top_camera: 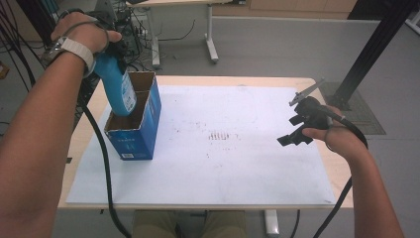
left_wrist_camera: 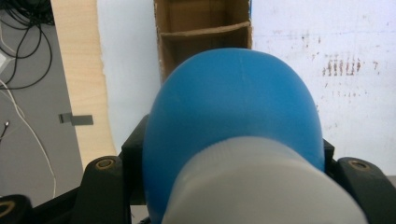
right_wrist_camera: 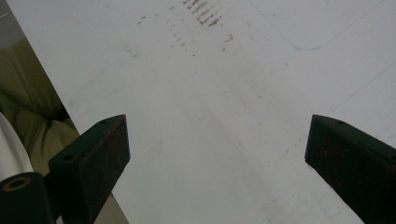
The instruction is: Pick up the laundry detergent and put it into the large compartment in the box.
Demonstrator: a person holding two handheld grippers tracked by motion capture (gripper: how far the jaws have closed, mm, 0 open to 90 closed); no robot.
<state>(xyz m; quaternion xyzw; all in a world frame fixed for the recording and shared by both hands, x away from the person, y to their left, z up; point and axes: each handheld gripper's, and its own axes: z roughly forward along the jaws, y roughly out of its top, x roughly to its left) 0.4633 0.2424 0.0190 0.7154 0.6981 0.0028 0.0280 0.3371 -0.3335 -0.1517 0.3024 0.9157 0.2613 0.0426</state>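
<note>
Blue bottle (top_camera: 118,84), blue box (top_camera: 134,130), white mat (top_camera: 237,163)

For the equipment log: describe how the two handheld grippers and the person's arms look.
Both are black two-jaw tools. The right gripper carries a grey three-cornered plate on top and trails a black cable; its blocky jaw pads show reddish scuffs. The left gripper also trails a thick black cable. The arms are bare, with a white-strapped wristwatch on the left wrist.

Bare forearms, white wristwatch (top_camera: 74,48), khaki trousers (top_camera: 188,224).
</note>
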